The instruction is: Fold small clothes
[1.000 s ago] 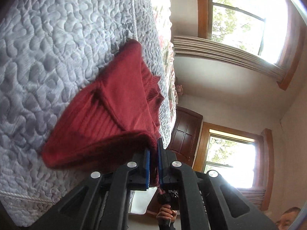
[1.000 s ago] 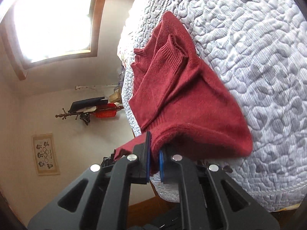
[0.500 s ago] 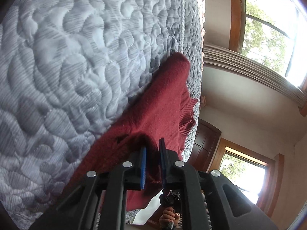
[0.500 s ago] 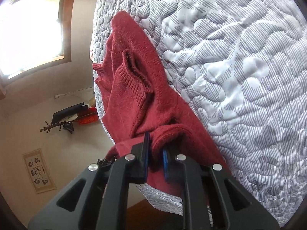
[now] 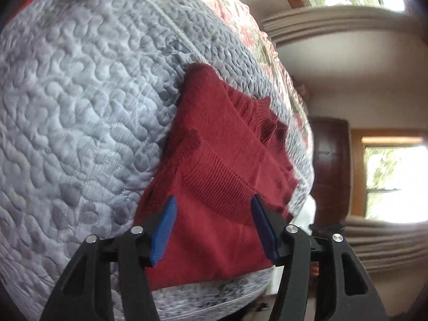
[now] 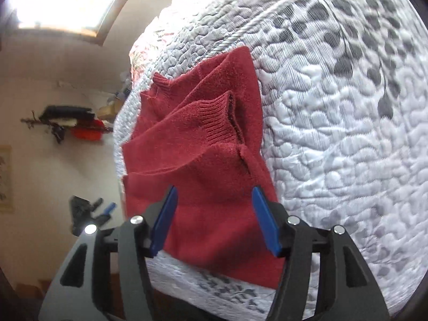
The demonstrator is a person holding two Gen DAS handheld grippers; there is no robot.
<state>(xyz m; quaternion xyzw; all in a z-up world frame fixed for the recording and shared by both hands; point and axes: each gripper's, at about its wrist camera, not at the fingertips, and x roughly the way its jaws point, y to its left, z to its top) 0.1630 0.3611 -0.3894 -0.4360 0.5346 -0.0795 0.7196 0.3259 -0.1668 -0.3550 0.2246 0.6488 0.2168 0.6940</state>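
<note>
A: In the left wrist view, how many garments did you count?

B: One only. A red knitted sweater (image 5: 222, 176) lay folded on the grey quilted bedspread (image 5: 80, 112), near the edge of the bed. One ribbed cuff (image 5: 222, 184) lay on top of it, and the ribbed collar (image 5: 259, 115) showed at the far end.

A: And the left gripper (image 5: 214, 227)?

B: Its jaws stood wide apart, with two blue pads (image 5: 163, 227), one on each side. They held nothing; the sweater was seen between them, but I could not tell if they touched it.

A: Was there free room?

B: Yes, much bare quilt to the left of the sweater. To the right the bed ended, and beyond it there were a dark wooden door (image 5: 331, 165) and a window (image 5: 396, 179).

A: Now the right wrist view.

B: The same single sweater (image 6: 203, 176), with one open sleeve cuff (image 6: 219, 123) lying on top. Its near edge lay close to the bed's border.

A: The right gripper (image 6: 214, 219)?

B: Released as well, both blue pads (image 6: 263, 222) spread, nothing between them gripped. Wide bare bedspread (image 6: 347, 133) lay to the right. At the left, past the bed's edge, a wall shelf (image 6: 67, 123) carried some items, too small to name.
</note>
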